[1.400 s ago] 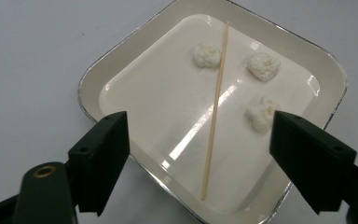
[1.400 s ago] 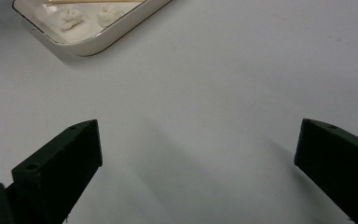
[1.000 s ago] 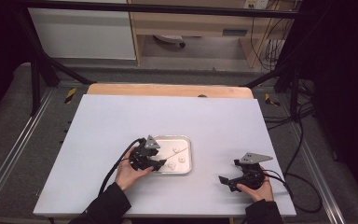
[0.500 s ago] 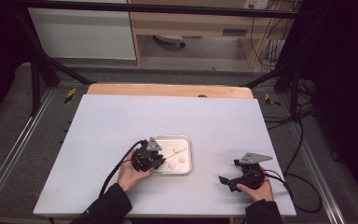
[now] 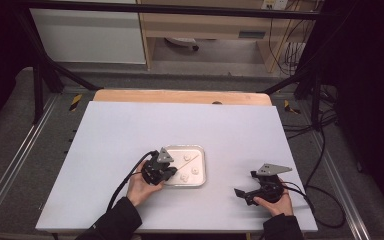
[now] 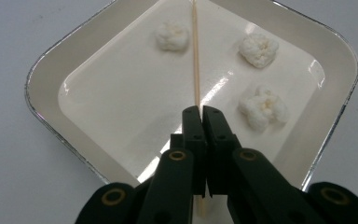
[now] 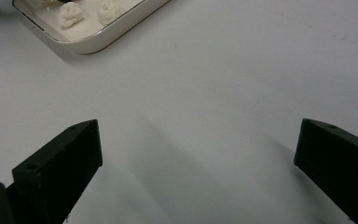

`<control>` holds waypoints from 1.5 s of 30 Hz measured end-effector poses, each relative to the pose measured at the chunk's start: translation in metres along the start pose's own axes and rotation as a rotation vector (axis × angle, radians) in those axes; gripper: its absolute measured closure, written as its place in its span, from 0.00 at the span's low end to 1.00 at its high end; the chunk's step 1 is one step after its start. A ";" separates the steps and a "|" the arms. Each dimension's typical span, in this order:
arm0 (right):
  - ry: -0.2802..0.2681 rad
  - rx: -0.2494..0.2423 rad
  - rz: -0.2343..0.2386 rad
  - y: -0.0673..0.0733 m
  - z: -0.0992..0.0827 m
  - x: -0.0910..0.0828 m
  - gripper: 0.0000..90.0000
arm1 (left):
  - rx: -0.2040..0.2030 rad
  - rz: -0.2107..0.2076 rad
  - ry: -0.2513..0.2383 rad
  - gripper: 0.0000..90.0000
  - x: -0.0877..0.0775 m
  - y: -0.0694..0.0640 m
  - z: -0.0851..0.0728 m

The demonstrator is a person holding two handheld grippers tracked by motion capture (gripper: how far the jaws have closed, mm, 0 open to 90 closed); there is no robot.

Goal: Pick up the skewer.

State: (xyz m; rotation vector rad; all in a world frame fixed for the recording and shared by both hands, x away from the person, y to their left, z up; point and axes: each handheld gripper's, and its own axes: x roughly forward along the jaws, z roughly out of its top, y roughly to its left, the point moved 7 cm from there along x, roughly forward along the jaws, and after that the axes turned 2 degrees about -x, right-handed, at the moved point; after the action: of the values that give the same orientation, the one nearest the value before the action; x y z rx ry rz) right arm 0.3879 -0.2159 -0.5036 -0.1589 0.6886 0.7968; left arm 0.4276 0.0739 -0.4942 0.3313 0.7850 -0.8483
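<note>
Gripping a thin wooden skewer [image 6: 196, 56], the left gripper [image 6: 202, 112] has just been closing its jaws, which now stand together with the stick pinched between the pads. In the left gripper view the skewer runs from the jaw tips toward 12 o'clock, across the floor of a shallow white tray [image 6: 51, 70] with a metallic rim. Three white fluffy pieces lie in that tray: one [image 6: 171, 36] just beside the skewer at about 11 o'clock from the jaw tips, a second [image 6: 259, 48] at 1 o'clock, a third [image 6: 264, 108] at 3 o'clock, near the tips. None touches the skewer as far as can be seen.

From the high view, the left gripper [image 5: 166, 171] sits over the tray's [image 5: 202, 165] 9 o'clock edge. The right gripper [image 5: 242, 192] rests on the pale table [image 5: 130, 125] at about 4 o'clock from the tray, well apart from it. Its jaws stand wide apart with bare table between them.
</note>
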 end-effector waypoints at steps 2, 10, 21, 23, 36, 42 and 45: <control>0.000 0.002 0.001 0.000 0.000 0.000 0.02 | 0.000 -0.003 -0.004 0.98 0.000 0.000 0.000; 0.001 0.002 0.000 0.000 0.000 0.000 0.02 | -0.011 -0.013 -0.042 0.99 -0.005 0.001 0.000; -0.008 -0.010 -0.003 0.001 0.002 -0.001 0.02 | -0.021 -0.030 -0.085 0.98 -0.020 -0.002 0.005; -0.010 -0.013 -0.007 0.001 0.003 -0.001 0.01 | -0.019 -0.035 -0.088 0.99 -0.022 -0.004 0.006; -0.014 -0.078 -0.033 0.011 0.014 0.002 0.01 | 0.002 -0.056 -0.105 0.99 -0.032 -0.015 0.011; 0.000 -0.118 -0.064 0.015 0.019 0.003 0.01 | 0.016 -0.065 -0.098 0.98 -0.033 -0.020 0.012; 0.009 -0.150 -0.080 0.017 0.022 0.004 0.01 | 0.024 -0.069 -0.098 0.99 -0.035 -0.023 0.013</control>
State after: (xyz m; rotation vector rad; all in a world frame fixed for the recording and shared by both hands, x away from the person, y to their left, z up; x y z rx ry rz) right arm 0.3885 -0.1932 -0.4870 -0.3242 0.6270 0.7710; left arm 0.4022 0.0707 -0.4590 0.2829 0.6985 -0.9327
